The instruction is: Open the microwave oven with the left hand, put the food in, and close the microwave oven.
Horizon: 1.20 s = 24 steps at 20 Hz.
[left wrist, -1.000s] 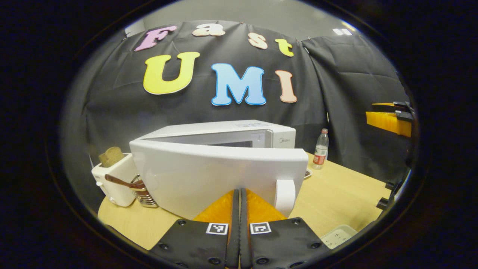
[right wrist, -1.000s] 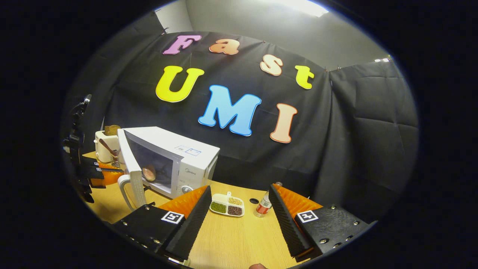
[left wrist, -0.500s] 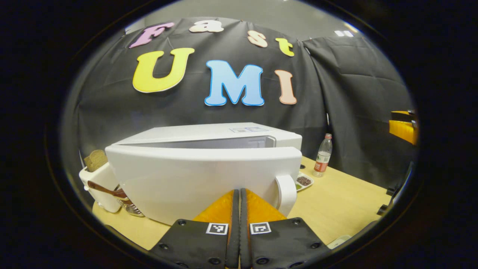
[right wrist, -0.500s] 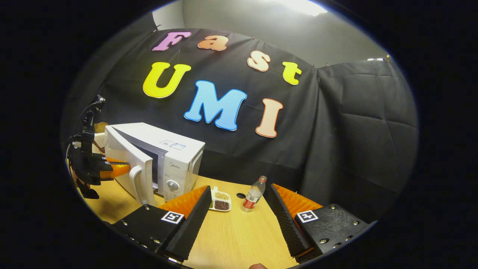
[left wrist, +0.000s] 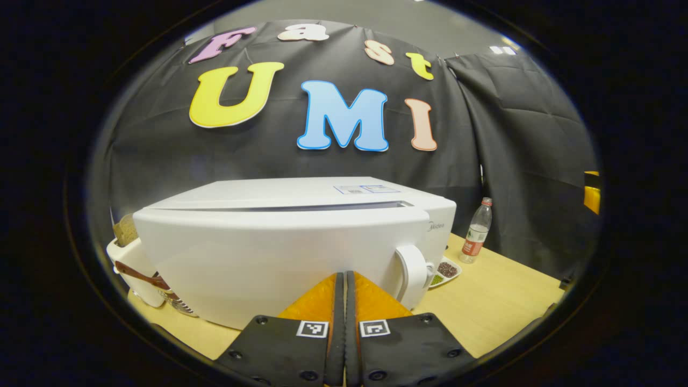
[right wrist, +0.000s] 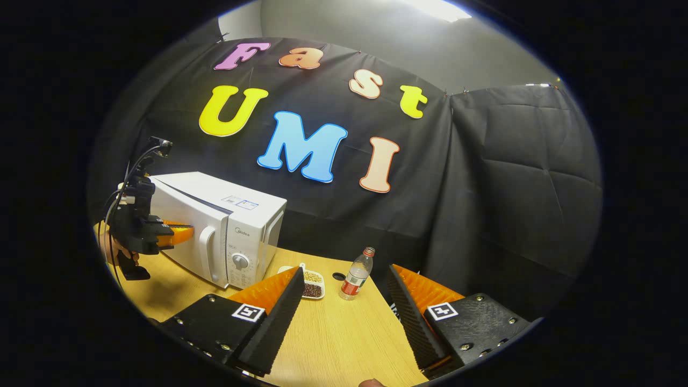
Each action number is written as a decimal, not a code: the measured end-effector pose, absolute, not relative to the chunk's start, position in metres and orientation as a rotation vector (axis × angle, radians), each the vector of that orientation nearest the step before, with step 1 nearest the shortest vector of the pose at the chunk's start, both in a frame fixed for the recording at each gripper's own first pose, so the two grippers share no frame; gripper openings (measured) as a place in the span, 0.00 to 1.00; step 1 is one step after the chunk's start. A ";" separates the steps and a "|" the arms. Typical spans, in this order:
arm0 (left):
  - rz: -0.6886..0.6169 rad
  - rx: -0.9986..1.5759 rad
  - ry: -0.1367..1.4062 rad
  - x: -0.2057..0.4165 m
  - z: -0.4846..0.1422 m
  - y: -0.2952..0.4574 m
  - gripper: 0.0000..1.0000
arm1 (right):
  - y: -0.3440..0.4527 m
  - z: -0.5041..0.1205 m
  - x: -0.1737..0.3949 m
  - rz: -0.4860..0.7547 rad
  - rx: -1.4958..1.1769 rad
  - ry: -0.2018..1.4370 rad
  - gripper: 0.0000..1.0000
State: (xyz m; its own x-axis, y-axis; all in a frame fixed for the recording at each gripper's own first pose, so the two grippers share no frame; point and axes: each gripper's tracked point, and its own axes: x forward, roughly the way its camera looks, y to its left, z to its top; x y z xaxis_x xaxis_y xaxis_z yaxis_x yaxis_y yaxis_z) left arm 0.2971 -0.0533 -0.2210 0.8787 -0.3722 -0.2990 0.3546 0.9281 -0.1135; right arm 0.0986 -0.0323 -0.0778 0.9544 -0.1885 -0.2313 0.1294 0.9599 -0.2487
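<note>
Against the microwave door: left gripper, fingers pressed together, holding nothing, pushing. Door has swung from ajar to nearly flush on the microwave oven; closing almost done, food presumably inside. Right gripper: spread wide, empty.

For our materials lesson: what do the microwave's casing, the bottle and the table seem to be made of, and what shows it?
Microwave: glossy white casing, likely painted metal or plastic; soft highlights on the door.
Bottle: clear plastic, probably; you see through it.
Table: pale wood or wood-look laminate, matte; fine grain lines.
</note>
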 end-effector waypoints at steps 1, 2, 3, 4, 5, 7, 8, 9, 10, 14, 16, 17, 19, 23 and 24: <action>-0.374 -0.057 0.322 0.300 -0.222 -0.054 0.07 | -0.033 -0.078 0.098 -0.162 -0.235 0.256 0.94; -0.370 -0.058 0.328 0.301 -0.222 -0.055 0.07 | -0.033 -0.078 0.098 -0.162 -0.237 0.256 0.94; -0.375 -0.072 0.327 0.300 -0.222 -0.057 0.07 | -0.035 -0.078 0.097 -0.162 -0.237 0.255 0.94; -0.372 -0.073 0.328 0.301 -0.223 -0.057 0.08 | -0.037 -0.076 0.097 -0.162 -0.236 0.252 0.94; -0.369 -0.071 0.328 0.302 -0.224 -0.059 0.07 | -0.038 -0.076 0.096 -0.161 -0.234 0.251 0.94; -0.376 -0.068 0.332 0.302 -0.225 -0.065 0.07 | -0.042 -0.075 0.095 -0.160 -0.229 0.248 0.94; -0.378 -0.065 0.335 0.303 -0.227 -0.070 0.07 | -0.043 -0.075 0.094 -0.157 -0.223 0.247 0.94; -0.374 -0.057 0.336 0.305 -0.229 -0.072 0.07 | -0.043 -0.076 0.094 -0.153 -0.218 0.248 0.94; -0.358 -0.043 0.320 0.312 -0.228 -0.073 0.07 | -0.043 -0.078 0.094 -0.147 -0.211 0.250 0.94; -0.311 -0.057 0.373 0.311 -0.233 -0.075 0.07 | -0.041 -0.079 0.090 -0.109 -0.193 0.248 0.94; -0.268 -0.034 0.361 0.310 -0.225 -0.071 0.07 | -0.037 -0.077 0.089 -0.082 -0.184 0.236 0.95; -0.260 -0.042 0.353 0.306 -0.221 -0.070 0.07 | -0.036 -0.075 0.089 -0.067 -0.180 0.228 0.95; -0.232 -0.042 0.341 0.298 -0.211 -0.061 0.07 | -0.034 -0.073 0.089 -0.040 -0.170 0.214 0.95; -0.184 -0.050 0.305 0.272 -0.182 -0.048 0.07 | -0.028 -0.069 0.089 0.015 -0.132 0.190 0.95; -0.171 -0.045 0.291 0.265 -0.172 -0.045 0.07 | -0.026 -0.069 0.089 0.031 -0.124 0.184 0.95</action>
State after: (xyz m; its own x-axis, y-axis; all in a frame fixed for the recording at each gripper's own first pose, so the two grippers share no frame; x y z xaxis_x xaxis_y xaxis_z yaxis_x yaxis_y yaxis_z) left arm 0.2646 -0.0445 -0.1724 0.9437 -0.1745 -0.2812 0.1616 0.9845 -0.0685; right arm 0.0891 -0.0261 -0.0686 0.9827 0.0191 -0.1844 -0.0418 0.9919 -0.1199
